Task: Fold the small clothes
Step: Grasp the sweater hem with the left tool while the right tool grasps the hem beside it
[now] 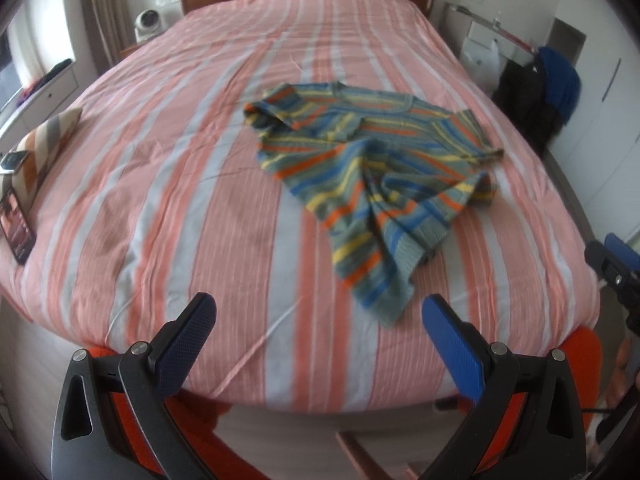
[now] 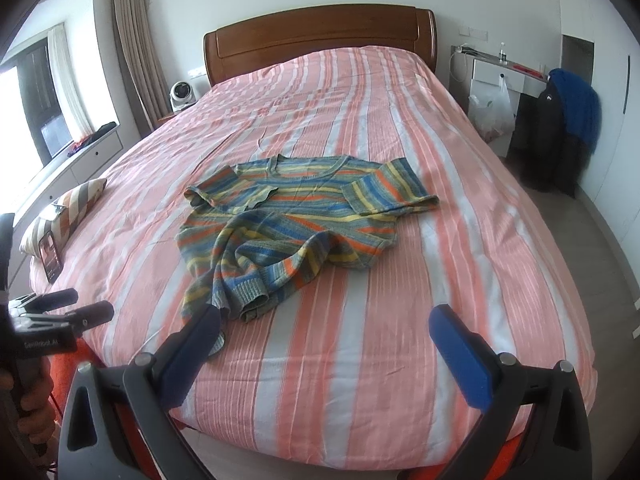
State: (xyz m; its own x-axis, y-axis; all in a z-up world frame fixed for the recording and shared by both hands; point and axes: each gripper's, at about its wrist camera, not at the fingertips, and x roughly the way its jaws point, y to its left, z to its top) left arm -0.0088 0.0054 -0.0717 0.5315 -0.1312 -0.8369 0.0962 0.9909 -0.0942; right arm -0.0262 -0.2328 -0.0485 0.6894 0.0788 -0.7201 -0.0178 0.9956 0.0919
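Looking along the left gripper (image 1: pixel 318 318), its two blue fingers (image 1: pixel 454 344) stand wide apart with nothing between them, hovering over the near edge of the bed (image 1: pixel 200 184). The striped sweater (image 1: pixel 372 168) lies ahead and a little to the right, crumpled on the pink-striped cover: neck toward the headboard, one sleeve folded over the chest, the lower part twisted into a narrow tail that runs toward the near edge. This view is blurred, so the layers in that tail are hard to tell apart. A pinch here would likely catch only the top layer, or the bed cover with it, and the lift would drag the sweater instead of spreading it. A phone (image 1: pixel 18 228) and a striped pillow (image 1: pixel 48 140) sit at the left edge, well apart from the sweater.

From the right gripper (image 2: pixel 324 320), its fingers are likewise spread and empty. The sweater (image 2: pixel 296 216) lies ahead, its rolled hem end just beside the left finger (image 2: pixel 192 344); I cannot tell whether they touch. The hem curls under itself, so closing there may grab a bunched roll and lock in the twist. The left gripper (image 2: pixel 68 306) shows at the left border, near the same tail; both reaching for it together risks a clash.
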